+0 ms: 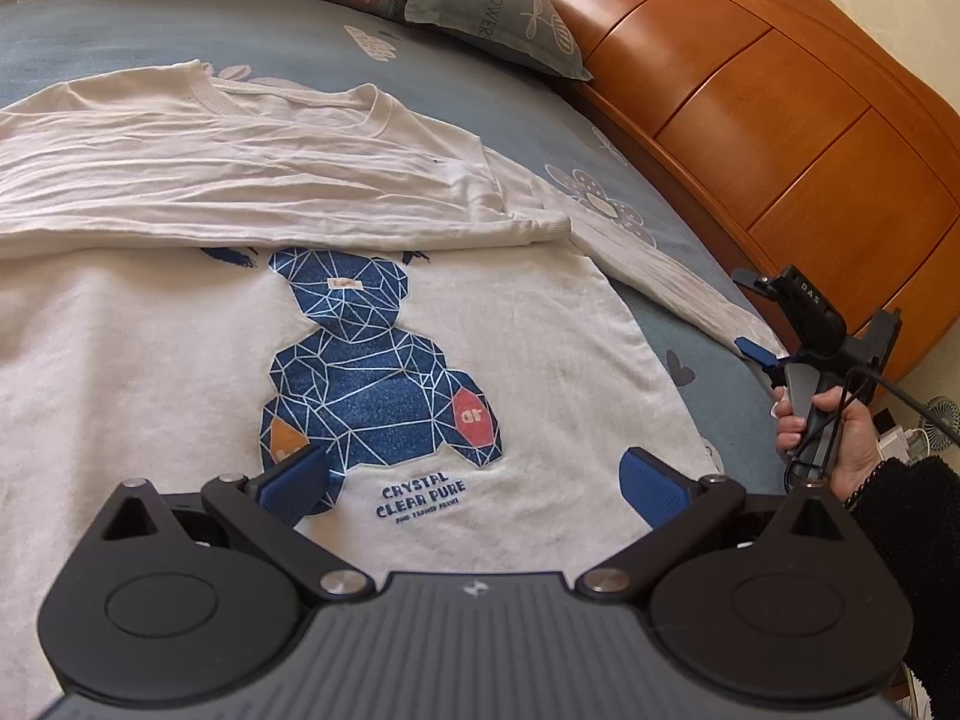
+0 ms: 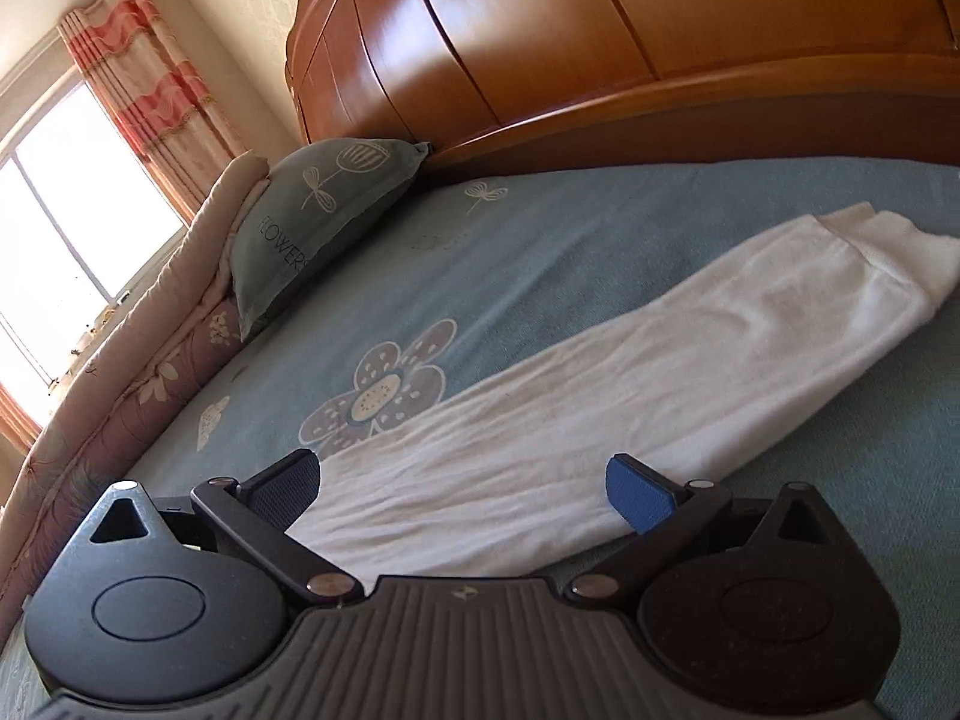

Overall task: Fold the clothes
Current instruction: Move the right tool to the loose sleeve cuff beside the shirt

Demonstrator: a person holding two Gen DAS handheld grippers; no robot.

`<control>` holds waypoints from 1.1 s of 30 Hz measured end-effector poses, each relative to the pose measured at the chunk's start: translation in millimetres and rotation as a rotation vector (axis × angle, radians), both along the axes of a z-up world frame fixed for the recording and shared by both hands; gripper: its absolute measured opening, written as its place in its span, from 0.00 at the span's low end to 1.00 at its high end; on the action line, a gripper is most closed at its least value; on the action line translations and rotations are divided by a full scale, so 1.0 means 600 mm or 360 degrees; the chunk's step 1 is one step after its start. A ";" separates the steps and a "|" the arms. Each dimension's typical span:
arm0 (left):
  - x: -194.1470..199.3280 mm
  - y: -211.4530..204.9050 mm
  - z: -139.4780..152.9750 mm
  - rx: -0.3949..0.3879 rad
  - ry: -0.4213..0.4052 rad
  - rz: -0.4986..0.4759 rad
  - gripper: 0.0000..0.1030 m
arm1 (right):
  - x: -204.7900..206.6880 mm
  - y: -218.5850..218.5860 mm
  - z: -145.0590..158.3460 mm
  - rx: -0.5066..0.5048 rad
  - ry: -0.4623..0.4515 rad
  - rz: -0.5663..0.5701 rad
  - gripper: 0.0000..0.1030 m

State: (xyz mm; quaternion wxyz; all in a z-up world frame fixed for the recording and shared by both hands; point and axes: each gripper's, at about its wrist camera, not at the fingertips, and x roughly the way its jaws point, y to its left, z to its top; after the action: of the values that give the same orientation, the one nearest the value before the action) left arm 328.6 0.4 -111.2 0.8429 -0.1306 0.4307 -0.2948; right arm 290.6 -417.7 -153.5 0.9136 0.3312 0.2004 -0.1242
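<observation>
Lying face-up on the bed, the white sweatshirt showed its blue bear print, which serves as the landmark. One sleeve was already folded across the chest just above the bear's head, its cuff ending up and to the right of the print; the other sleeve stretched out flat over the blue sheet, away from the bear toward the wooden headboard. The left tool hovered over the hem below the bear with its pads spread wide, gripping nothing. The right tool, held in a hand out beyond the bear's right side, sat low at the outstretched sleeve's cuff end with its jaws wide apart too — fabric lay between the pads, but they had not closed on it. The cloth looked light, soft and limp, with fine creases, so it would likely sag and drag rather than hold shape. A pinch at the ribbed cuff, where the knit is thicker, seemed the surest hold for swinging this sleeve across the bear — a mid-sleeve grab would probably bunch it.
</observation>
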 end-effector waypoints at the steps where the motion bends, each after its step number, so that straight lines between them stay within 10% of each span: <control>1: 0.000 0.000 0.000 -0.0002 0.0000 0.0000 0.99 | -0.013 0.003 -0.004 -0.0014 -0.0013 0.0013 1.00; 14: -0.003 -0.005 0.000 0.0030 -0.0026 -0.0005 0.99 | -0.116 -0.086 -0.019 0.0345 -0.0159 -0.0241 1.00; 33: 0.000 -0.002 -0.001 -0.0001 -0.0028 -0.0002 0.99 | -0.041 -0.097 -0.028 -0.0014 -0.0138 -0.0195 1.00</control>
State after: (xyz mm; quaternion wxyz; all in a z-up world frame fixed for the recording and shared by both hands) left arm 328.5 -0.9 -112.0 0.8464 -0.1280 0.4234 -0.2965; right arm 266.1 -475.8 -170.4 0.9136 0.3438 0.1394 -0.1662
